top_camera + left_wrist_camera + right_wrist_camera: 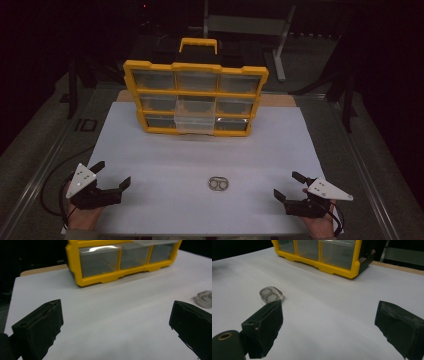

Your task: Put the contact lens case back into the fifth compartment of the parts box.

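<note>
The small metal piece [218, 184] (two round holes) lies on the tabletop [165, 150], near the yellow organizer [195, 97], between the left hand-held gripper [111, 175] and right hand-held gripper [288, 185], both wide open, empty.

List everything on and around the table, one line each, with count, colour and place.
organizer case: one, yellow frame with clear compartments and a black-and-yellow handle on top, standing at the far middle of the sheet.
clear drawer: one, see-through, sticking out of the case's lower middle.
metal piece: one, silver-grey with two round holes, lying flat on the near middle of the sheet, between the two grippers and touching neither.
white sheet: one, white, covering the tabletop.
wooden board: one, light brown, edge showing under the sheet's far side.
left gripper: one, black with a grey plate, near left corner, jaws open and empty.
right gripper: one, black with a grey plate, near right corner, jaws open and empty.
</note>
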A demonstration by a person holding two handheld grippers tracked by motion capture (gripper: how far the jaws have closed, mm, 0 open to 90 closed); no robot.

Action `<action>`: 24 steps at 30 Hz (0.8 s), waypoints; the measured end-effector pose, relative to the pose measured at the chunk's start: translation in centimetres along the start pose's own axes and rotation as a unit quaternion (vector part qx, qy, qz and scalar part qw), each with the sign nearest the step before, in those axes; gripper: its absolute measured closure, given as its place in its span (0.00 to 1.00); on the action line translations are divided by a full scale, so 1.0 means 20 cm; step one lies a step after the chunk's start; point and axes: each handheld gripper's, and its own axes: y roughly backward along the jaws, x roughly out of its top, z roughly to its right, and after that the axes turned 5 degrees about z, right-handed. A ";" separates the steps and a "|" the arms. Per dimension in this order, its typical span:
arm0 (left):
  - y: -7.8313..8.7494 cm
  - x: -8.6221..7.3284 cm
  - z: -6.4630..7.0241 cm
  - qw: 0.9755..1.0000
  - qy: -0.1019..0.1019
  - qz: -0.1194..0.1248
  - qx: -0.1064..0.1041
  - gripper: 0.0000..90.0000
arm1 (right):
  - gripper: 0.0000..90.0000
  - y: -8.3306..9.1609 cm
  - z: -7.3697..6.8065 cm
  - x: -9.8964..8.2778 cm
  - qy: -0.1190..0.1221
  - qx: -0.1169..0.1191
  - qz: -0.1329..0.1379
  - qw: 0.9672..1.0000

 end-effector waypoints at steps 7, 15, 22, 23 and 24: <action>0.03 -0.03 0.00 1.000 0.014 0.026 0.008 0.00 | 0.09 -0.01 0.00 -0.01 0.003 -0.002 -0.002 1.000; -0.01 -0.07 0.02 1.000 -0.010 0.010 0.001 0.00 | 0.09 -0.03 0.01 -0.01 0.001 -0.006 -0.017 1.000; -0.02 -0.08 0.02 1.000 -0.007 0.006 0.000 0.00 | 0.09 -0.03 0.01 -0.01 -0.004 -0.006 -0.017 1.000; -0.02 -0.08 0.02 1.000 -0.004 0.004 -0.004 0.00 | 0.09 -0.03 0.01 -0.01 -0.007 -0.008 -0.018 1.000; -0.03 -0.08 0.02 1.000 0.000 0.005 -0.007 0.00 | 0.09 -0.03 0.01 0.00 -0.009 -0.006 -0.020 1.000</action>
